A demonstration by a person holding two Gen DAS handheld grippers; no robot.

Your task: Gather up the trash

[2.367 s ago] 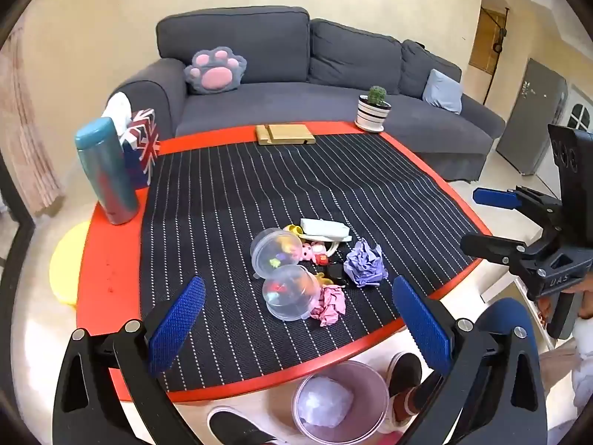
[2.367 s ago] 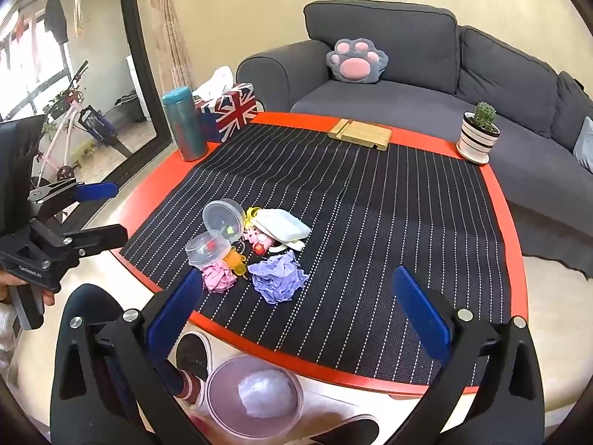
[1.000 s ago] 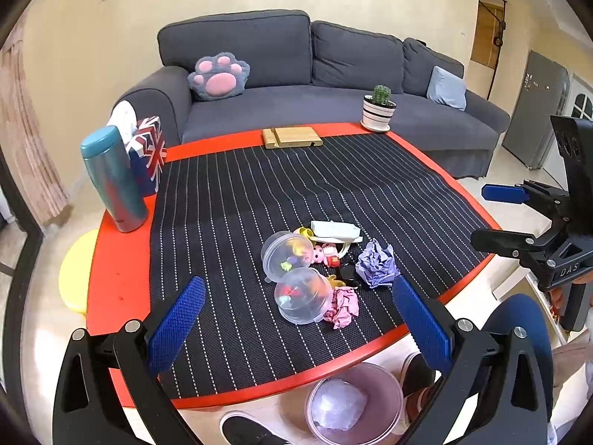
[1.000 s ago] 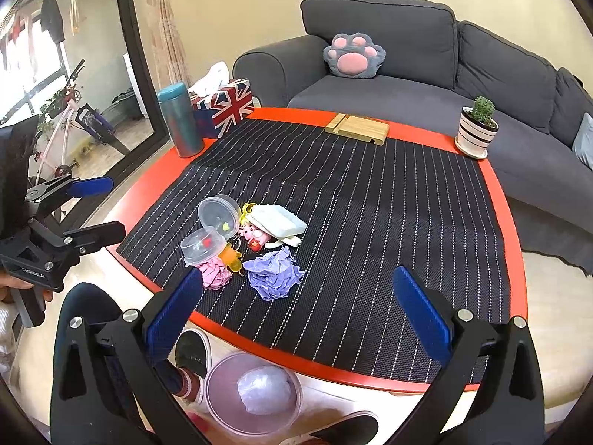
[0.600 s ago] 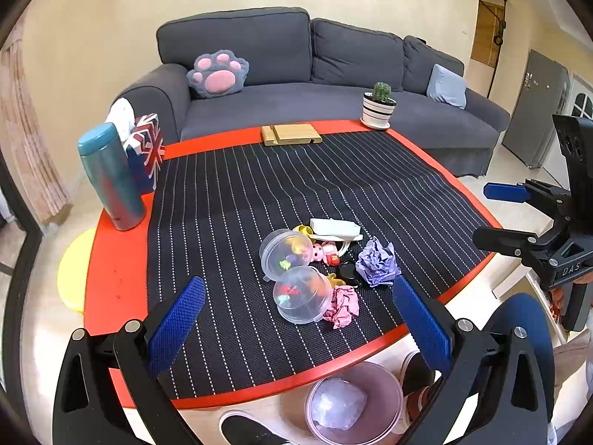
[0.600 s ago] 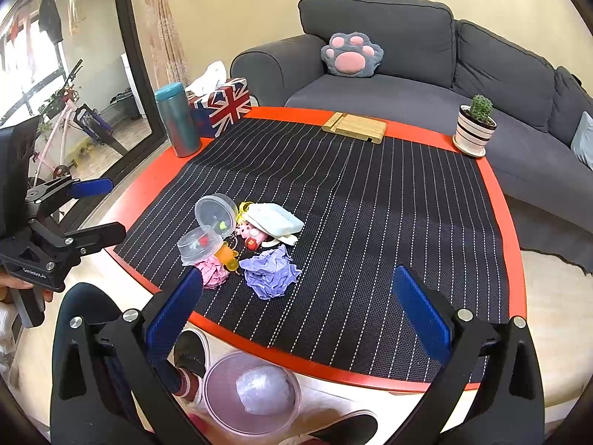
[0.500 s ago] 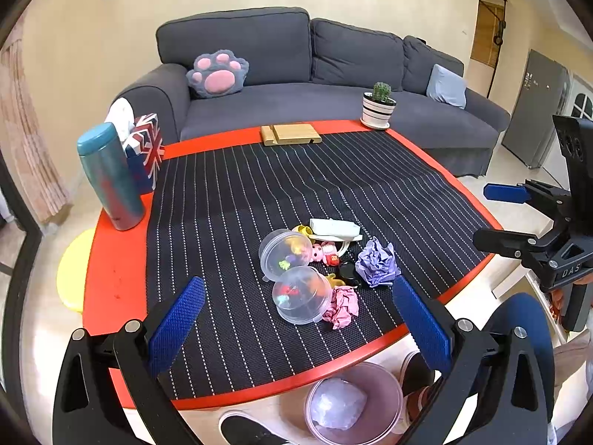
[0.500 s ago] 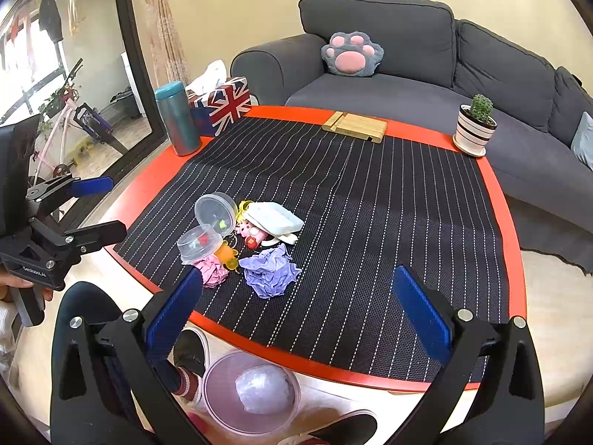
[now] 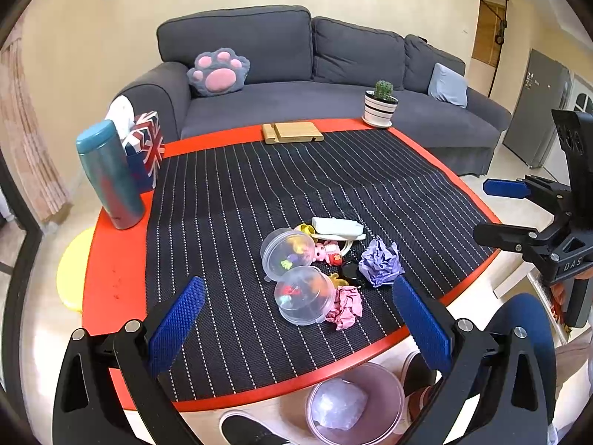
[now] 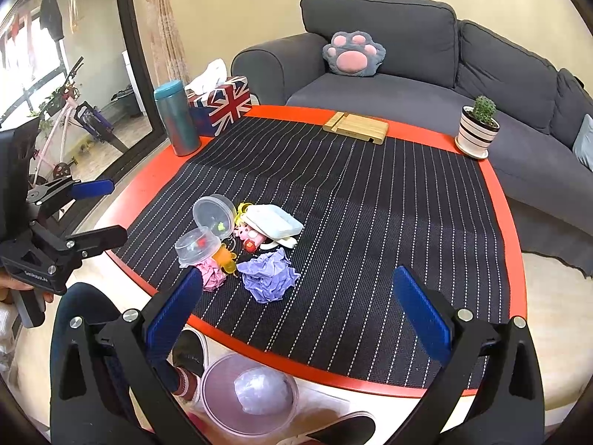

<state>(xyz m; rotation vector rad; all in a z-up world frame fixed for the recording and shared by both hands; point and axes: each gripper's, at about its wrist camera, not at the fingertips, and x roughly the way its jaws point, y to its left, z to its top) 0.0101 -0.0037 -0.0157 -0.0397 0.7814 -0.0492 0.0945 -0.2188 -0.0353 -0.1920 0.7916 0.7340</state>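
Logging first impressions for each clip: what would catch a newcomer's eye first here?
A small heap near the front edge of the red round table: a purple crumpled paper, a pink crumpled paper and two clear round containers. Below sits a trash bin. The left gripper and right gripper hover with jaws open.

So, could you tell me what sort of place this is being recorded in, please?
Most likely a home living room: a grey sofa with a paw-shaped cushion stands behind a round red table bearing a tissue box.
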